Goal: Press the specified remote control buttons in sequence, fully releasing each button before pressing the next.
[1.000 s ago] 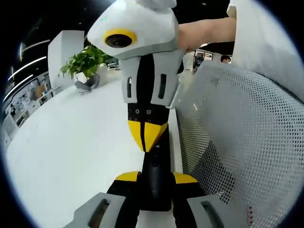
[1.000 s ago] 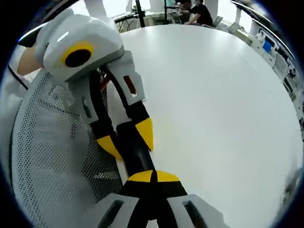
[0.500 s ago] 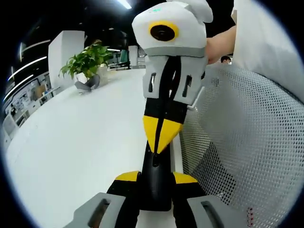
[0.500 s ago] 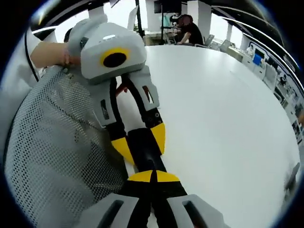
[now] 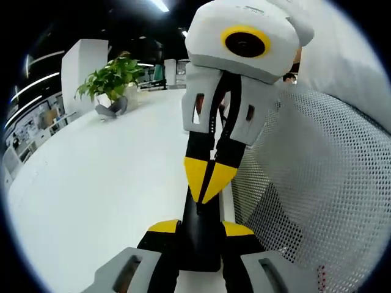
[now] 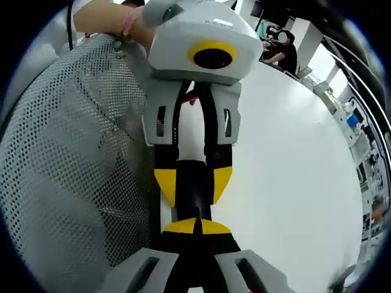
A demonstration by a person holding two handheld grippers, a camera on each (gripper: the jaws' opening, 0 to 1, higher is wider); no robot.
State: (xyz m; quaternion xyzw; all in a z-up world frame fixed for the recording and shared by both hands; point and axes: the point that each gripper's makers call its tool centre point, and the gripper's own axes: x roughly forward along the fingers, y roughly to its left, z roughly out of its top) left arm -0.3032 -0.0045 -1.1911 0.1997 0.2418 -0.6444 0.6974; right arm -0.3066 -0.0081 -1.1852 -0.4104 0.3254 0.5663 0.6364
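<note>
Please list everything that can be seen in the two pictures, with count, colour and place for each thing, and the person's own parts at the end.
remote control: one, black, held between the left claw's jaws, over the table edge.
table: one, white, wide, behind the remote.
mesh chair back: one, pale grey, beside the table edge.
potted plant: one, green, grey pot, far side of the table.
seated person: one, dark clothes, far end of the table.
left claw: one, grey and black with yellow tips, shut on the remote control.
right claw: one, same colours, jaws closed, tips meeting on the remote.
hand: one, holding the left claw's handle.
</note>
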